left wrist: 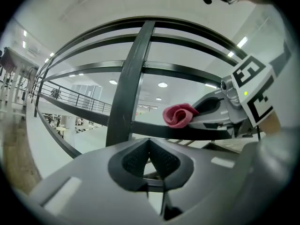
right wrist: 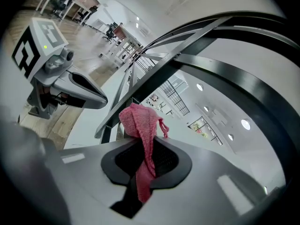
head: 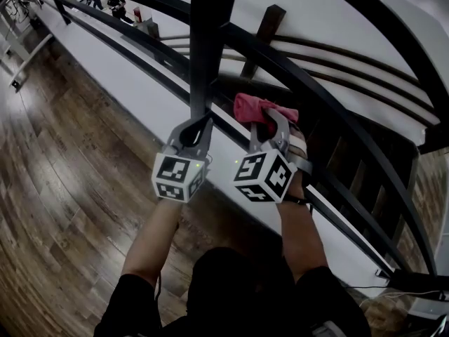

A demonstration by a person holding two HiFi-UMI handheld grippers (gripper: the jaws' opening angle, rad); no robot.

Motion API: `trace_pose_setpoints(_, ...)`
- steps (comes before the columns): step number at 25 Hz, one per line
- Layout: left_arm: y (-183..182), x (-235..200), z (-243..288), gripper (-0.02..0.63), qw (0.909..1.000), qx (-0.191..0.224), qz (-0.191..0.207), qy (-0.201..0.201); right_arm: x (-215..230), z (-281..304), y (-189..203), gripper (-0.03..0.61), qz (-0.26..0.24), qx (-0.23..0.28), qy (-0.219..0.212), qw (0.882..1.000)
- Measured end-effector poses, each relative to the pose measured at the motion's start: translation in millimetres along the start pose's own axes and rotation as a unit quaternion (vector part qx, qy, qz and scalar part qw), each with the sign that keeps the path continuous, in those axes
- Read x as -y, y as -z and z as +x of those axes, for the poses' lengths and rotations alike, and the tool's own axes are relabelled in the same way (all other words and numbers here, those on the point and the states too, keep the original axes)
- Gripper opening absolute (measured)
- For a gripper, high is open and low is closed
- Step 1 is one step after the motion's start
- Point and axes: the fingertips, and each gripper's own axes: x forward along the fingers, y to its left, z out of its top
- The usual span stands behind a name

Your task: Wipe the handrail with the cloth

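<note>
**Cloth pinched thin, just right of the upright post**
The right tongs are clamped on a narrow fold of the pink cloth. Its bunched end sits at the dark handrail, just right of the post. The left tongs are closed together on nothing, just in front of that post. With so slim a grip, a hard wipe could drag the cloth free, or bare tongs might scrape the rail.
</note>
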Motion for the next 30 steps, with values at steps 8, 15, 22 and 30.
trace_pose_setpoints(8, -1, -18, -6, 0.000, 0.9998, 0.008, -0.008, -0.016, -7, 26, -28, 0.038, -0.013, 0.007, -0.020, 1.000)
trace_pose_setpoints(15, 1, -31, -7, 0.000, 0.9997, 0.003, -0.004, -0.025, -9, 37, -44, 0.038, -0.022, 0.000, -0.030, 0.999)
trace_pose_setpoints(22, 4, -36, -5, 0.000, 0.9995, -0.011, -0.002, -0.030, -10, 47, -52, 0.038, -0.022, 0.008, -0.034, 0.999)
trace_pose_setpoints(30, 6, -63, -20, 0.000, 0.9966, -0.012, 0.009, -0.081, -12, 58, -66, 0.038, -0.025, 0.020, -0.031, 0.999)
